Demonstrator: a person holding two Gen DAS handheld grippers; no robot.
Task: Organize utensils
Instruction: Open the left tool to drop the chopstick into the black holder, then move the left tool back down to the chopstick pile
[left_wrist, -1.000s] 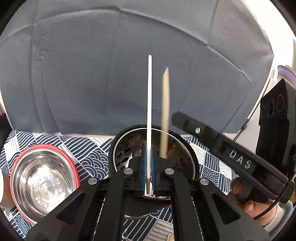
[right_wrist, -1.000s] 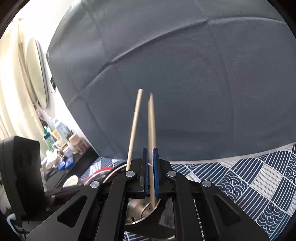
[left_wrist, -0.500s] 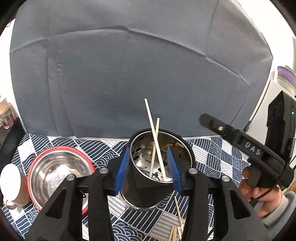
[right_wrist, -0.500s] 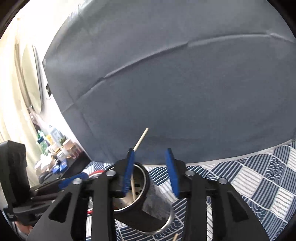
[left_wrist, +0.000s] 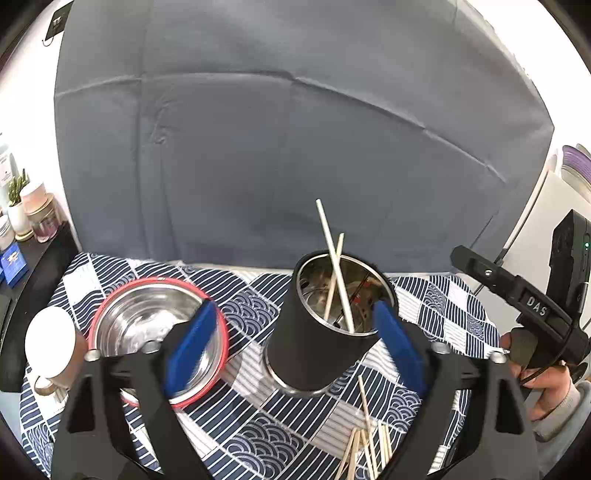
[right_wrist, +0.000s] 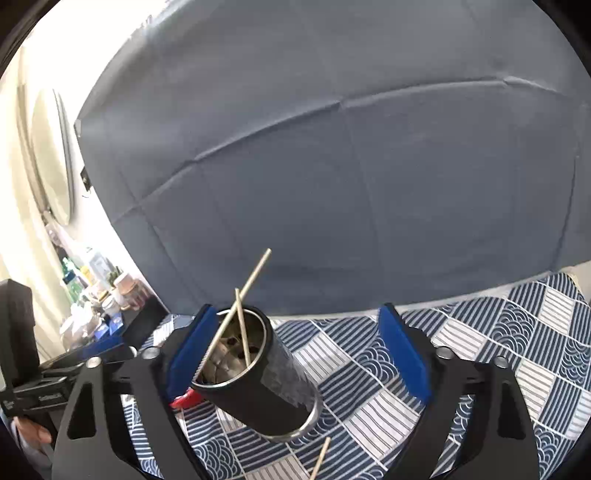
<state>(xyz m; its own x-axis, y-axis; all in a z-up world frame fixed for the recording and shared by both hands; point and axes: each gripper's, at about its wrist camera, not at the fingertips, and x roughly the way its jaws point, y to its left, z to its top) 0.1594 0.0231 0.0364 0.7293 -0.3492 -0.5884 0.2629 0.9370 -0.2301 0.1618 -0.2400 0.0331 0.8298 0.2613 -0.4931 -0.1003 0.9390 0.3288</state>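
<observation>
A black utensil holder (left_wrist: 317, 347) with a perforated steel lining stands on the patterned cloth; two chopsticks (left_wrist: 338, 269) lean crossed inside it. The right wrist view shows the same holder (right_wrist: 266, 384) and chopsticks (right_wrist: 242, 325). My left gripper (left_wrist: 295, 347) is opening, its blue pads wide on either side of the holder without touching it. My right gripper (right_wrist: 299, 354) is opening too, pads apart and nothing held. Several loose chopsticks (left_wrist: 365, 443) lie on the cloth in front of the holder; one chopstick (right_wrist: 320, 459) shows in the right wrist view.
A steel bowl with a red rim (left_wrist: 147, 317) sits left of the holder, with a white-lidded cup (left_wrist: 50, 341) beside it. A grey backdrop (left_wrist: 295, 147) hangs behind the table. A hand (left_wrist: 539, 384) holds the right gripper's handle. Bottles and jars (right_wrist: 96, 295) crowd a side shelf.
Both grippers were shut on a chopstick each above the holder; both have opened and pulled back and up. The two chopsticks now rest crossed in the holder.
</observation>
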